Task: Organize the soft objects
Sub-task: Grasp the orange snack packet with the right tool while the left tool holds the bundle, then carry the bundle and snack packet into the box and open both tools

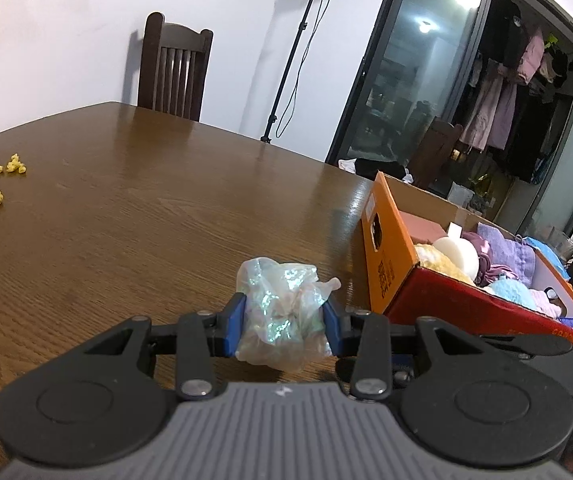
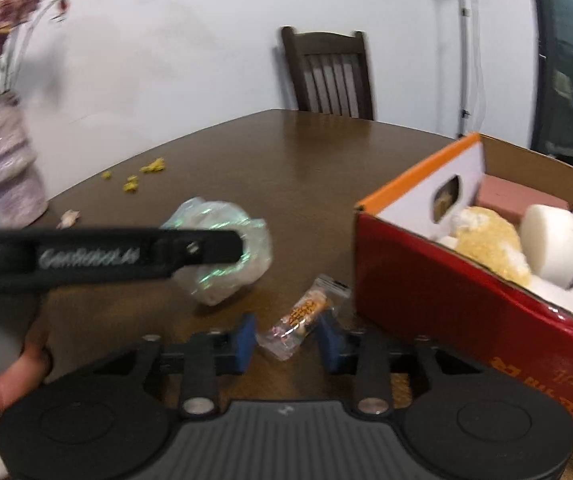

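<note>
The left gripper (image 1: 283, 322) pinches a crumpled iridescent plastic bag (image 1: 282, 308) between its 2 blue pads, low over the glossy wooden table (image 1: 126, 208); the right gripper (image 2: 286, 338) has narrow jaws around a clear candy wrapper (image 2: 306, 316), contact unclear from blur; the cardboard box (image 2: 426, 280) of fluffy items is cut off at the right.

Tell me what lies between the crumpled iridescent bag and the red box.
In the right wrist view, a small clear snack packet lies on the table between the iridescent bag and the red box.
</note>
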A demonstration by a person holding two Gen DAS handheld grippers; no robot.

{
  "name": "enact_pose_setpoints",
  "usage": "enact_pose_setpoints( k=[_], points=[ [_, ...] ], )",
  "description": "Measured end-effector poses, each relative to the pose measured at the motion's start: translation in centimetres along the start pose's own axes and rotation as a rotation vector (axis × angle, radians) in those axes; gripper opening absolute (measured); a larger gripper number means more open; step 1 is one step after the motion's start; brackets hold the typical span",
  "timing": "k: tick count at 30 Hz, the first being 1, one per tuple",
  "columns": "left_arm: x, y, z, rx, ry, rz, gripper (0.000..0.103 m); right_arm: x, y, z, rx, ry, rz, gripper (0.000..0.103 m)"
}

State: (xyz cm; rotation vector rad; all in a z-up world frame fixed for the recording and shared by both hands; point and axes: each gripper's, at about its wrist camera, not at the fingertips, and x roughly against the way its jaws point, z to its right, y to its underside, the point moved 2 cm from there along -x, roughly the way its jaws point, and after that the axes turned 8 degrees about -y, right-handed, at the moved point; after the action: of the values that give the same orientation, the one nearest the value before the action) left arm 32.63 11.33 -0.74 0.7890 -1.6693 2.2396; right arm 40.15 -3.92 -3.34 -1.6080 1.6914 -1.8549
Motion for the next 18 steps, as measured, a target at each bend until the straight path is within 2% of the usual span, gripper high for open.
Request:
enact_pose_setpoints(
  k=[2,6,9,15,18],
  points=[
    [-0.6,0.1,0.1,-0.011,0.008,-0.018,0.041,0.5,0.4,0.0,-0.008,0.045,0.010,0.021],
    [1.1,1.6,1.8,-0.088,0.025,-0.023,0.041,3.7,2.9,-0.7,-0.018,0.086,0.007,0.020],
    [3.6,4.1,3.5,-0.102,0.121,-0.074,0.041,8.3,6.5,-0.7,-0.038,0.164,0.017,0.020],
    [8.7,8.7,9.2,-0.174,0.315,-0.131,0.041,18.2,13.3,0.6,-0.248,0.307,0.085,0.020],
    [9.8,9.5,12.0,-0.240,0.350,-0.114,0.041,21.0,14.9,0.8,-0.281,0.338,0.123,0.020]
  ],
)
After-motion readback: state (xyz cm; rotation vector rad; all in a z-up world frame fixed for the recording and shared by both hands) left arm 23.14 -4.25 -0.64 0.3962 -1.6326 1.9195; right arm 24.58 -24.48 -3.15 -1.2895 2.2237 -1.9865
